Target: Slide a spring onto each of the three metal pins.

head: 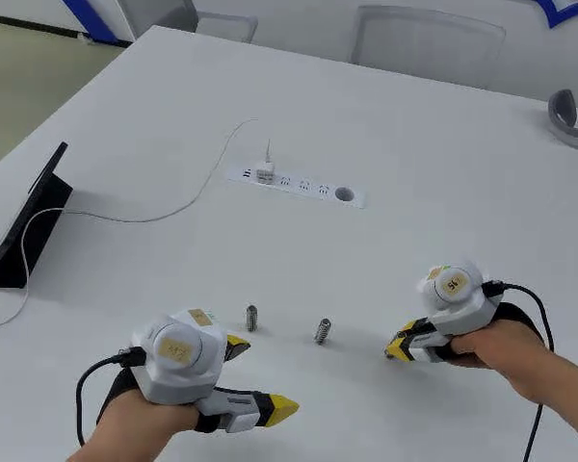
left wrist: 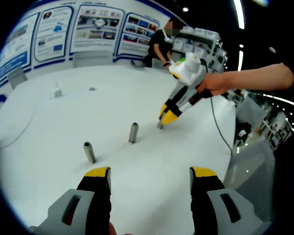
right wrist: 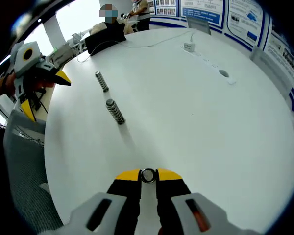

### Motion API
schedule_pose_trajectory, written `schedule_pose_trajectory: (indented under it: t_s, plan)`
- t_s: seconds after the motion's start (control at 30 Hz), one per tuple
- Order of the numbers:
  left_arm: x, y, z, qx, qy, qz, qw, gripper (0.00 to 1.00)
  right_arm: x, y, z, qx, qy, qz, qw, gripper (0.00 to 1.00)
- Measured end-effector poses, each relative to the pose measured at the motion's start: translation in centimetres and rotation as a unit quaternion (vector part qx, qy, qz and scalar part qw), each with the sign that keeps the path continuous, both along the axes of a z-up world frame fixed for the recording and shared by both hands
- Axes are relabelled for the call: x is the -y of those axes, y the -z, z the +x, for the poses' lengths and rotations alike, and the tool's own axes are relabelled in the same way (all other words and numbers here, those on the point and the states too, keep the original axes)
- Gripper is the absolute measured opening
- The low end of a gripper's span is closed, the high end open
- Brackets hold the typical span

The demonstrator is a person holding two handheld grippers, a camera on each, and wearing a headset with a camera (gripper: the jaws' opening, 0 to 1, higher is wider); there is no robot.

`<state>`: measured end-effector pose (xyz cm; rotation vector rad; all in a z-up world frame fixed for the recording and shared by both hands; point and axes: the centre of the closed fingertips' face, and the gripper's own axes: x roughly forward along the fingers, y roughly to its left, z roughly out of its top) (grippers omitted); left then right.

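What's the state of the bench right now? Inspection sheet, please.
Surface: white table, mostly bare.
Job's things: left pin and middle pin upright, springs on; third spring seen end-on, held.
Clutter: power strip; dark tablet.
Grippers: left gripper open, hovering; right gripper shut on the third spring, tips at the table.
Cables: white cable, power strip to tablet.
Surroundings: chairs; posters.

On the white tabletop [head: 385, 135], my left claw [head: 260, 377] gapes near two upright spring-sleeved metal pins, one [head: 251, 318] beside another [head: 323, 331], while my right claw [head: 397, 349], tips together, touches down nearby.
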<state>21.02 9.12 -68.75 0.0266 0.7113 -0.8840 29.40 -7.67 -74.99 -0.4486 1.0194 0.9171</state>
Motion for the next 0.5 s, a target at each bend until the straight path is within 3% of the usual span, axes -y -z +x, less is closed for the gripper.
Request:
schedule_pose_trajectory:
  t_s: [0.5]
  plan:
    - [-0.98,0.26,-0.11,-0.006,-0.015,0.000,0.9999,0.66,0.36,0.26,-0.58,-0.004,0.029,0.012,0.9995,0.18]
